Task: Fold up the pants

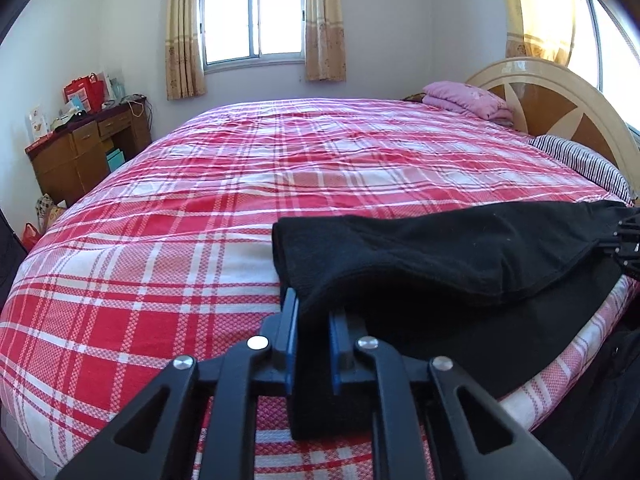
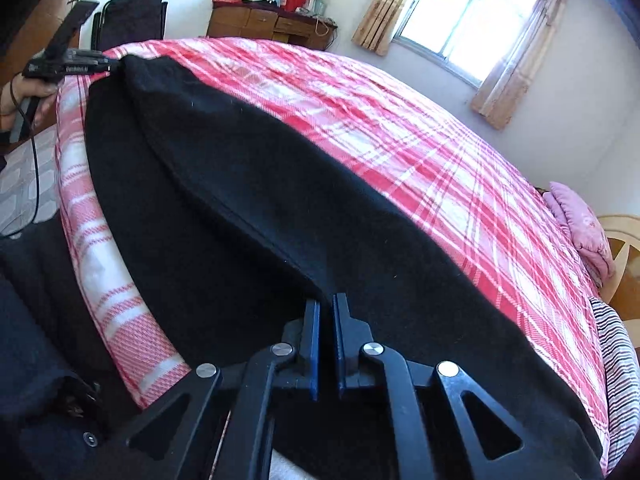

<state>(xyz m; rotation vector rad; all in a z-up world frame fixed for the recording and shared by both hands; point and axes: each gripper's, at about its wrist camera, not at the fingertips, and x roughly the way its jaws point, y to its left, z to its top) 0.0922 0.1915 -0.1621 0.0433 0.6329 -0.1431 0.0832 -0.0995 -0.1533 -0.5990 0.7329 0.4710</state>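
We see a bed (image 1: 160, 208) under a red and white plaid cover, filling the room ahead of both grippers. On it, along the near edge, lie the black pants (image 2: 248, 184), stretched as a long dark band between our 2 grippers and reaching past the edge of the mattress toward us.

Far ahead of the left gripper (image 1: 314, 316) stands a window (image 1: 252, 20) with beige curtains. To its far left is a wooden desk (image 1: 88, 148) loaded with red bags and boxes. To its far right a round headboard (image 1: 560, 96) rises, with a folded pink blanket (image 1: 468, 100) in front of it and a striped pillow (image 1: 580, 160) nearer to us.

The left gripper is clenched on a fold of the pants: black cloth sits between its 2 blue pads and drapes off to its right. At the right edge of that view the tip of the other gripper shows, buried in the same cloth.

The right gripper (image 2: 328, 320) is also clenched, its blue pads nearly together on a ridge of the pants that runs away ahead and to its left. At the far end of that ridge, a hand (image 2: 24, 96) holds the left gripper at the cloth's corner.
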